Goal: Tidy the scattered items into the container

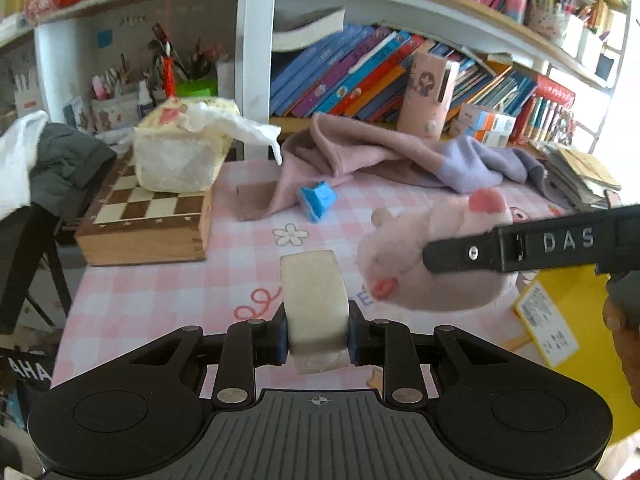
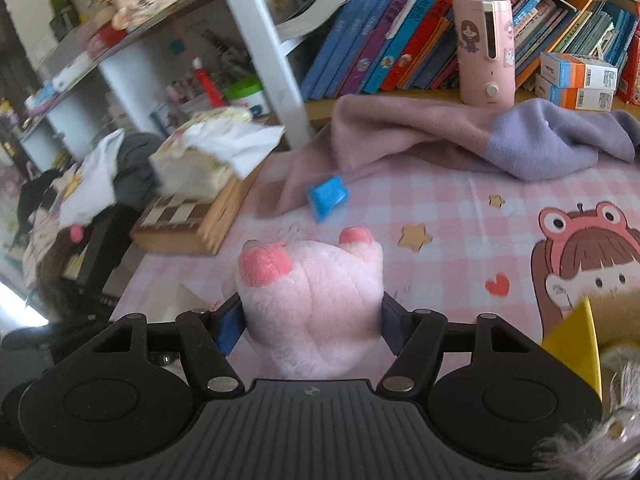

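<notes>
My left gripper [image 1: 317, 338] is shut on a cream rectangular block [image 1: 314, 304] and holds it above the pink checked tablecloth [image 1: 160, 292]. My right gripper [image 2: 312, 326] is shut on a pink plush toy [image 2: 310, 300]; the toy also shows in the left wrist view [image 1: 404, 264], held by the right gripper's black finger [image 1: 480, 254]. A yellow container [image 1: 576, 332] sits at the right, below the plush; its corner shows in the right wrist view [image 2: 576, 336]. A small blue item [image 1: 318, 199] lies on the cloth by the pink fabric, also in the right wrist view [image 2: 328, 196].
A wooden chessboard box [image 1: 148, 220] with a tissue pack [image 1: 180, 152] on it stands at the left. Pink and lilac clothing [image 1: 380, 156] lies crumpled at the back. A bookshelf [image 1: 380, 72] and a pink appliance [image 2: 486, 48] stand behind. A fluffy item [image 2: 616, 420] is in the container.
</notes>
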Motion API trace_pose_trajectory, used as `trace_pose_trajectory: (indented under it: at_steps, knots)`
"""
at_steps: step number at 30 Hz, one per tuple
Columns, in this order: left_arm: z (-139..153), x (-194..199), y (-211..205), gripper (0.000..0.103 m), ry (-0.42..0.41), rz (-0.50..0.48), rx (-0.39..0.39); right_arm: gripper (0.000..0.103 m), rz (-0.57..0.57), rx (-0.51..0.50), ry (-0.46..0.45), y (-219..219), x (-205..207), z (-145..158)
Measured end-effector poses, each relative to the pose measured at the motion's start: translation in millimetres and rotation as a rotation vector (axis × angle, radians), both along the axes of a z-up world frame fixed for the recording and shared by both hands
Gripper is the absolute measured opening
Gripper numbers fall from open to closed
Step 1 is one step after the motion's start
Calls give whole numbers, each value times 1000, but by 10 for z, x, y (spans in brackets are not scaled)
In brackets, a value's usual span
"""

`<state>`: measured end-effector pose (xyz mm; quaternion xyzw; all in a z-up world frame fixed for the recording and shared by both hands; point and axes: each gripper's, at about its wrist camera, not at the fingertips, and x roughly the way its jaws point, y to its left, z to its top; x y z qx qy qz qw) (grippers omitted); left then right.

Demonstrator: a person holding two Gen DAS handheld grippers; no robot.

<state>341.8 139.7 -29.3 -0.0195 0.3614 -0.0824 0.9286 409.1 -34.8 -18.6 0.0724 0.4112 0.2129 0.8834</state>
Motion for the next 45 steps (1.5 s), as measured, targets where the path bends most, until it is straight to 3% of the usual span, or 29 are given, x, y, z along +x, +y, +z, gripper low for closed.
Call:
trace_pose_trajectory:
  at_steps: [7,15,22,30,36,45]
  knots:
    - [163,-537,28,25,-19,-1,-28,65,72,-51,-37,-44,-531,122]
    - [102,-1070,67,25,49,13,-62,66,111,-86,-21,-138,-1098,114]
    - [114,-1541,174,24,87,51,-185,66,157,-100,-24,-78,-1606,153]
    - [218,-2166,204,24,52,59,-197,66,199,-54,3,13,-2159,192]
    - [227,-2676,277,24,53,122,-215,66,227,-32,26,82,-2525,207]
    - [334,-3215,299,24,-1,155,-236,66,270,-71,-40,107,-3098,333]
